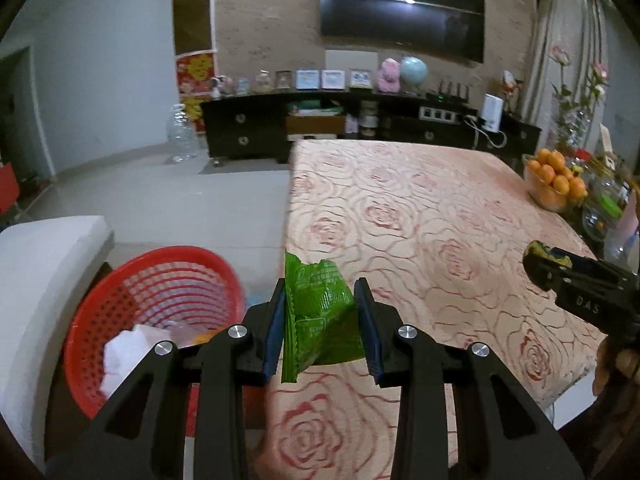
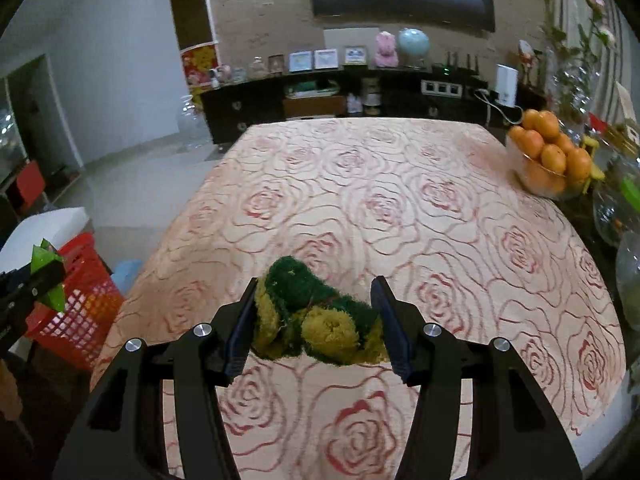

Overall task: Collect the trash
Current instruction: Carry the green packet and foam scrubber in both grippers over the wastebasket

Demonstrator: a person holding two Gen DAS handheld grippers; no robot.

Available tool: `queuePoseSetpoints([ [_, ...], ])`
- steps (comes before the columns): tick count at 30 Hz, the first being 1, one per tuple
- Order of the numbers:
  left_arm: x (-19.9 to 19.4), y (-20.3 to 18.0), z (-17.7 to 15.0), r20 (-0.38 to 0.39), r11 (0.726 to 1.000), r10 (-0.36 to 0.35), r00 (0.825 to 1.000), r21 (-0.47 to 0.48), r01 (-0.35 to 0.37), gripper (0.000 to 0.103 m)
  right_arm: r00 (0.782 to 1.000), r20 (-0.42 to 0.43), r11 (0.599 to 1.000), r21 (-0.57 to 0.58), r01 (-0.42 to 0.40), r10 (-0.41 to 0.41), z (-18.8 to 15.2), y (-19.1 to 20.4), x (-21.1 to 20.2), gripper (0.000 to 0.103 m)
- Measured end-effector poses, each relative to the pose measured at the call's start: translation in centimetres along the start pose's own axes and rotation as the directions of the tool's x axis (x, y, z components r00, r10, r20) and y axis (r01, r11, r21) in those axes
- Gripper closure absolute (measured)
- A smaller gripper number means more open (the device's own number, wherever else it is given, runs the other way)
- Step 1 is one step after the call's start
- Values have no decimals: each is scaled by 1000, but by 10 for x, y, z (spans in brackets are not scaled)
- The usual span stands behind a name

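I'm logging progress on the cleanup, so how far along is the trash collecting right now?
Done: the red basket already holds some white crumpled trash. In hand: the left claw grips a green wrapper near the basket, and the right claw grips a green and yellow sponge. Left: both still need dropping in; no other loose trash shows on the tablecloth.

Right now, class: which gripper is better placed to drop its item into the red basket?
Left. The left gripper holds the green wrapper right beside the red basket; the right gripper holds the scrubber over the table's middle, farther away.
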State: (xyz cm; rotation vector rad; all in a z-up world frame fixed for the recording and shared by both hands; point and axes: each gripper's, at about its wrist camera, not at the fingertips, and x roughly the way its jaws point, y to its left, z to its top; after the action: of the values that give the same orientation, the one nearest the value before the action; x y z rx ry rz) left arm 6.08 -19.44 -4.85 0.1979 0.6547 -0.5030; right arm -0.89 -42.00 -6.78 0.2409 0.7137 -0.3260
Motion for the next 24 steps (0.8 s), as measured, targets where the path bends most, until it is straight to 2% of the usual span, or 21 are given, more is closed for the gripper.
queuePoseSetpoints([
  [7,-14,37,-2,32,996,86,996,-38,-85,71,997,-6,996,-45,-82,82,4,38,2,49],
  [14,-22,66,-2,38,989,126,991,-88,-122,71,987,-10,983,-94,-160,160,8,77,0,49],
  [24,-30,104,7,49,977,190,980,-104,-185,71,952,-40,944,-125,-306,303,32,133,3,49],
])
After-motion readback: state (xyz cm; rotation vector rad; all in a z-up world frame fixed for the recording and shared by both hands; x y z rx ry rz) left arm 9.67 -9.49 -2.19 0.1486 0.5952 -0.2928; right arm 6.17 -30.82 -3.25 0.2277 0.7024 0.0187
